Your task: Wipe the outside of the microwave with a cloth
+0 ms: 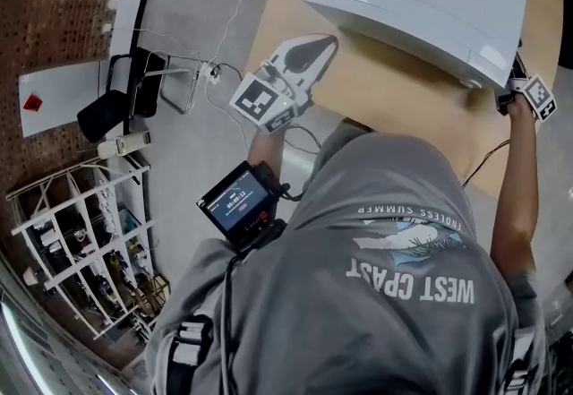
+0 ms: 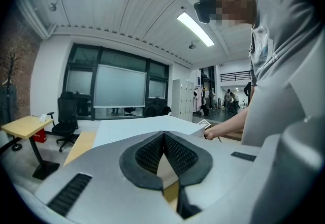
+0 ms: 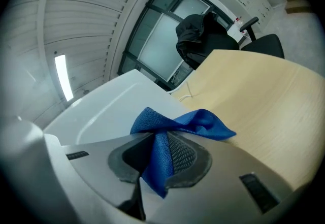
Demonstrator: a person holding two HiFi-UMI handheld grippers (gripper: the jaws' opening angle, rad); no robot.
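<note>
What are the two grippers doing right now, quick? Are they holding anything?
Left gripper: jaws closed, nothing between them.
Right gripper: jaws closed on the blue cloth.

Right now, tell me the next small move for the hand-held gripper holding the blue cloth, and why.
Probably press the blue cloth onto the nearest face of the microwave and begin a stroke. The right hand-held gripper is clamped on the cloth right beside the white casing, and firm contact isn't evident.
</note>
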